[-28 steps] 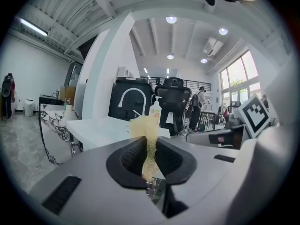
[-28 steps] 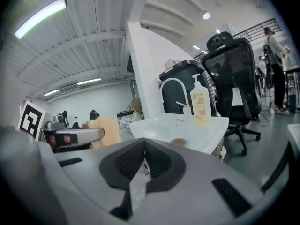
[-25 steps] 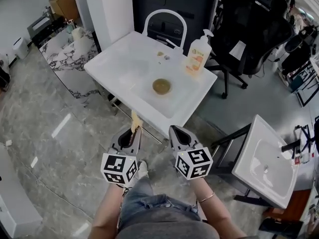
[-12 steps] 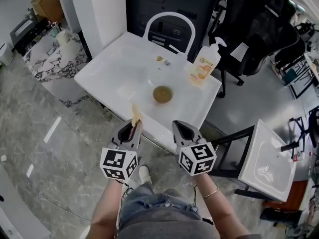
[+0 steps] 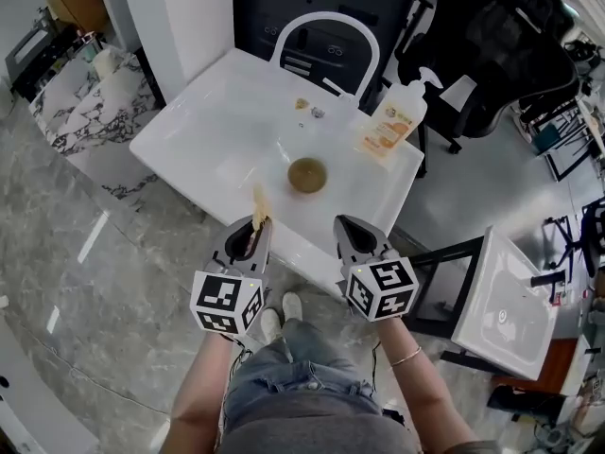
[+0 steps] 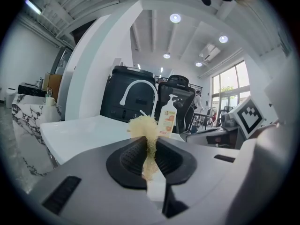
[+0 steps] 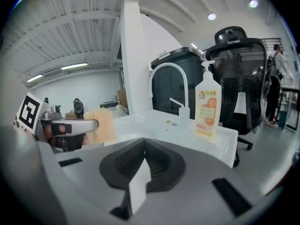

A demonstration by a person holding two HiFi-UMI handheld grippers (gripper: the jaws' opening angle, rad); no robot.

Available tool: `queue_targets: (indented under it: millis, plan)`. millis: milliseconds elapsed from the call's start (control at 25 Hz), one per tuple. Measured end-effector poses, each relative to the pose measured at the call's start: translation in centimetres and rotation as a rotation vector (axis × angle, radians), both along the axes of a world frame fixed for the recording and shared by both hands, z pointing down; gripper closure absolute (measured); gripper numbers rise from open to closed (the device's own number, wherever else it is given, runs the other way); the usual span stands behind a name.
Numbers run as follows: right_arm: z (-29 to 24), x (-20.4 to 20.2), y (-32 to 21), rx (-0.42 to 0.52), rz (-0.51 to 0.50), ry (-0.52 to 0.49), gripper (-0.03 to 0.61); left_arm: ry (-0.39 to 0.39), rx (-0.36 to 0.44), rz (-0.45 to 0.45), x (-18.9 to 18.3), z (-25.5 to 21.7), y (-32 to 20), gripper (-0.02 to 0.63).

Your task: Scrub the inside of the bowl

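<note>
Your left gripper (image 5: 255,232) grips the yellow scrubber (image 5: 257,208). Your right gripper (image 5: 346,227) is pinched closed on nothing. The bowl (image 5: 307,174) sits in the white sink (image 5: 203,126), just ahead.

Glossy smooth wht sink (image 5: 189,130), rough fibrous scrubber (image 6: 143,127), polished stone-look floor (image 5: 85,282), matt gry plastic left tool (image 6: 149,146).

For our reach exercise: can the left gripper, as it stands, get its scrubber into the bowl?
Probably yes: nothing stands between the open bowl and the scrubber in the left gripper; it need only move forward.
</note>
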State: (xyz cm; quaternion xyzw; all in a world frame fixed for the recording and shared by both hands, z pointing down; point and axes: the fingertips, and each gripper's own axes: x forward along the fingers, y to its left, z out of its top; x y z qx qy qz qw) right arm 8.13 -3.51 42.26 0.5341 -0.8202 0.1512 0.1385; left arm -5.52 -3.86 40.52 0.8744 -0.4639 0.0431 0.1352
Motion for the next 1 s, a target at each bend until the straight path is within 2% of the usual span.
queue_targets:
  millis: [480, 1000]
  plan:
    - [2.3, 2.4, -6.2, -0.062, 0.01, -0.046, 0.568, -0.033, -0.024, 0.004, 2.7, 0.7, -5.5, 0.568]
    - [5.2, 4.1, -12.5, -0.133, 0.005, -0.043, 0.568, -0.047, -0.053, 0.006, 5.5, 2.1, -11.6, 0.568]
